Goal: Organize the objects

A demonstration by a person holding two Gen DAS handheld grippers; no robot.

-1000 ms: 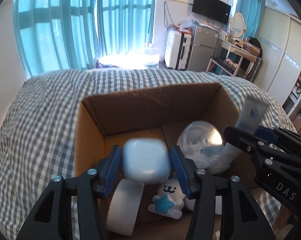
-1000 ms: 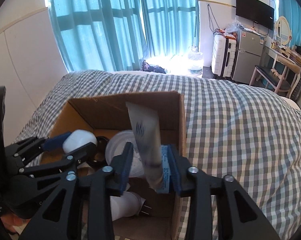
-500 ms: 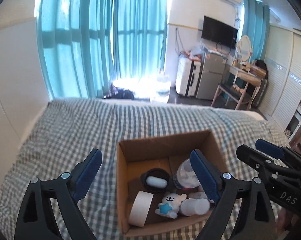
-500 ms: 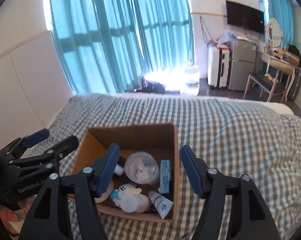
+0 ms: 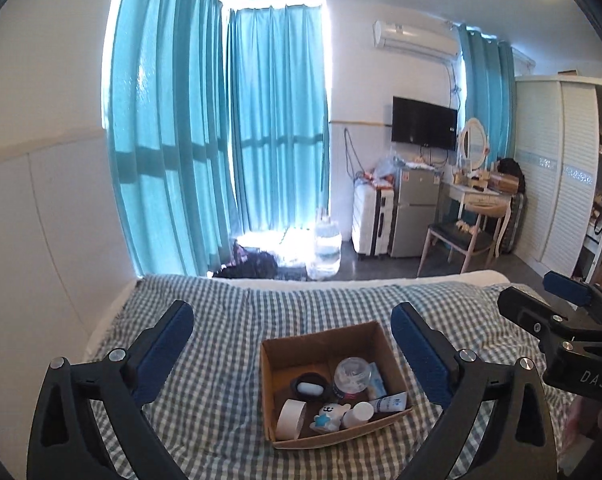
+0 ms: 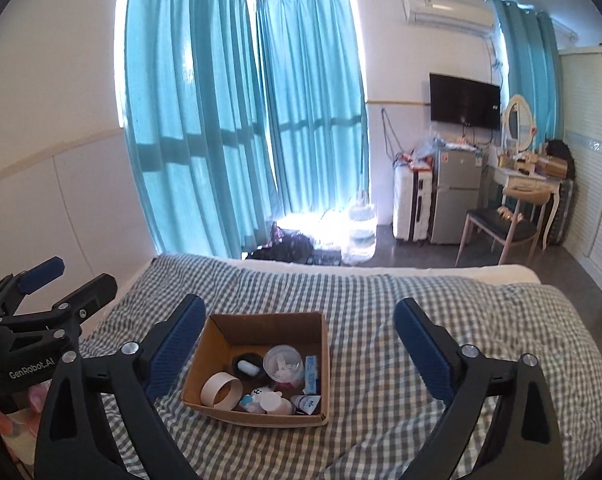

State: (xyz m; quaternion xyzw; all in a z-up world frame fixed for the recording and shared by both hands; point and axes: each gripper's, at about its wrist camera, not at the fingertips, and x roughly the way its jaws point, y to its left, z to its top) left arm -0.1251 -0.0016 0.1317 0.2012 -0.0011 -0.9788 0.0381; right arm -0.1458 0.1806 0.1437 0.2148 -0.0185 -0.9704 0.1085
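Note:
An open cardboard box (image 5: 321,340) sits on the checked bedspread, also in the right wrist view (image 6: 261,322). Inside lie a white earbud case in a black dish (image 5: 309,388), a clear round tub (image 5: 352,374), a tape roll (image 5: 290,419), a white seal toy with a blue star (image 5: 329,415), a white tube (image 5: 389,403) and a blue-and-white pack (image 6: 311,374). My left gripper (image 5: 291,354) is open and empty, high above and behind the box. My right gripper (image 6: 301,350) is open and empty, equally far back. Each gripper shows at the edge of the other's view.
The checked bedspread (image 6: 421,304) covers the bed around the box. A white padded wall (image 5: 33,240) runs along the left. Beyond the bed foot are teal curtains (image 5: 221,140), a water jug (image 5: 325,248), a suitcase, a small fridge (image 6: 455,196) and a chair (image 6: 501,228).
A second ago the left gripper held the earbud case and the right held the tube over the box. Both let go, opened wide and pulled up and back.

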